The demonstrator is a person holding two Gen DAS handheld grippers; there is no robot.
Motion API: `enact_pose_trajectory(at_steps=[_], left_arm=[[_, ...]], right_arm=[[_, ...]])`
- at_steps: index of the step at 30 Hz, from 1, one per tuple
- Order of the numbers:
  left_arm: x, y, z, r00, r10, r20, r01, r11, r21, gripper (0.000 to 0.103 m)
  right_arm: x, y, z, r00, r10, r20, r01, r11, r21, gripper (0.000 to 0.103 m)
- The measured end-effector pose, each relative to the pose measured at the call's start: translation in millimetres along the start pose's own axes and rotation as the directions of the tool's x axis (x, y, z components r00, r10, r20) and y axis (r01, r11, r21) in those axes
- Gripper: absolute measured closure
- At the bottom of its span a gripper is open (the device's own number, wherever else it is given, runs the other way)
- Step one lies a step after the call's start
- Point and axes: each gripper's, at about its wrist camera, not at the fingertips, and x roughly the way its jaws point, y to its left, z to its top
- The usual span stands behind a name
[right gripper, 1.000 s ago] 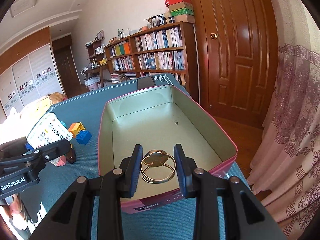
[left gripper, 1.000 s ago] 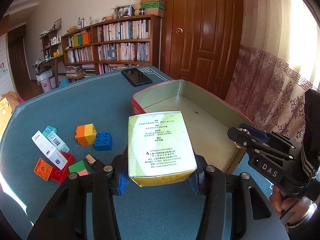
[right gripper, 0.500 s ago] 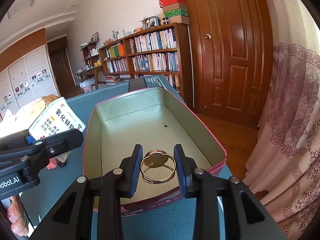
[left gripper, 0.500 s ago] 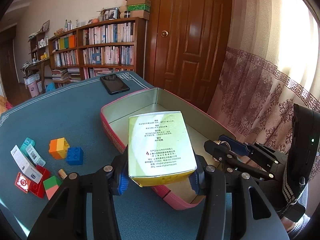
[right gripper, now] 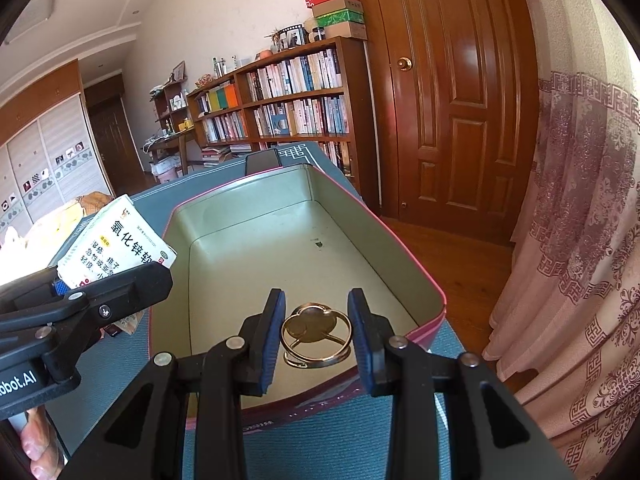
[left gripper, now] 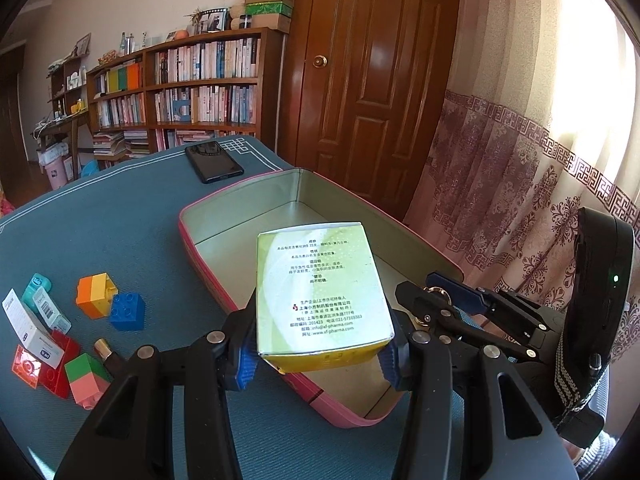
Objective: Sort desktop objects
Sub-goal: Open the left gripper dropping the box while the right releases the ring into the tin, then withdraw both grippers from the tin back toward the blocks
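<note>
A wooden bookshelf (left gripper: 192,80) and a brown panelled door (left gripper: 372,80) stand behind the table with the teal cloth (left gripper: 120,216). On it sits an open pink-rimmed metal tin (right gripper: 256,256). The left gripper (left gripper: 318,356) clamps a green-white medicine box with Chinese print (left gripper: 320,292) above the tin's near edge. The right gripper (right gripper: 316,336) clamps a gold ring-shaped ornament (right gripper: 314,332) over the tin. Only the left view shows the coloured toy blocks (left gripper: 108,304); the right view shows "obot.AI" on the left gripper.

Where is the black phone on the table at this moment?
In the left wrist view, the black phone lies flat near the far corner of the blue table, just beyond the pink tin box.
</note>
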Motion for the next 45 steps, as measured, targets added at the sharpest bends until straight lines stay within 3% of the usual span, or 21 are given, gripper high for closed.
enact_pose_trajectory(at_steps=[5, 32, 40, 45], left_arm=[[2, 6, -3, 1.000, 0.016, -0.009, -0.016, 1.000, -0.021, 0.036], [-2, 26, -9, 0.999, 0.041, -0.018, -0.043, 0.995, -0.095, 0.035], [-7, 47, -12, 0.999, 0.041, -0.017, -0.043, 0.983, -0.177, 0.022], [-12, 63, -15, 0.998, 0.064, -0.020, -0.067, 0.972, -0.224, 0.022]], right_arm=[[2, -8, 0, 1.000, -0.012, -0.003, 0.012, 0.999, 0.035, 0.066], [1, 5, -4, 1.000, -0.010, -0.014, 0.011, 1.000, 0.022, 0.066], [-5, 12, -4, 1.000, -0.011, 0.007, 0.011, 0.999, 0.039, 0.037], [-9, 21, -3, 1.000, -0.004, 0.020, 0.004, 0.999, 0.039, 0.034]])
